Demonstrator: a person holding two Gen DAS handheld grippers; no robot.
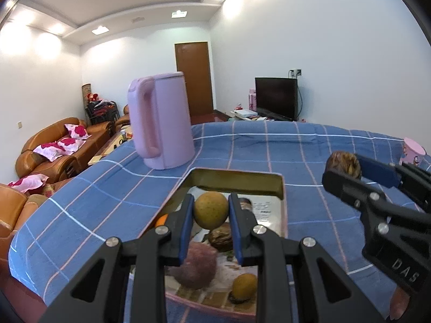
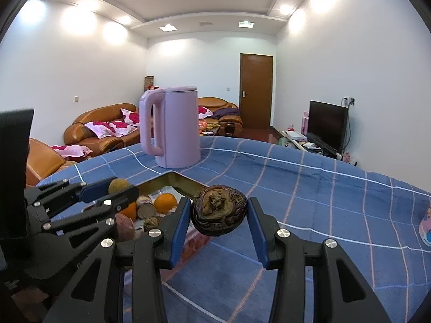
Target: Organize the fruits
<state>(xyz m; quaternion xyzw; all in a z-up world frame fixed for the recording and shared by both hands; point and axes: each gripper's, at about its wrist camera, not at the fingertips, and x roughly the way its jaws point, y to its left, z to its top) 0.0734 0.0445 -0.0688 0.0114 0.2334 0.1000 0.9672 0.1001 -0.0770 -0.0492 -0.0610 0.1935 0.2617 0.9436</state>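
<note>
- Yellow-green fruit (image 1: 211,210) sits clamped in the left gripper (image 1: 211,224) jaws, above the tin tray (image 1: 237,179).
- Dark wrinkled fruit (image 2: 219,210) sits pinched in the right gripper (image 2: 219,224) jaws, right of the tray, over the blue checked worktop (image 2: 323,188).

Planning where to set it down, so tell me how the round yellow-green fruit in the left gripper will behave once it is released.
The yellow-green fruit looks nearly spherical and smooth, so it will probably roll if dropped on the flat cloth. Inside the tin tray the raised rim should stop it. The left gripper pinches it only at two small spots, so it may slip or spin if jolted.
</note>
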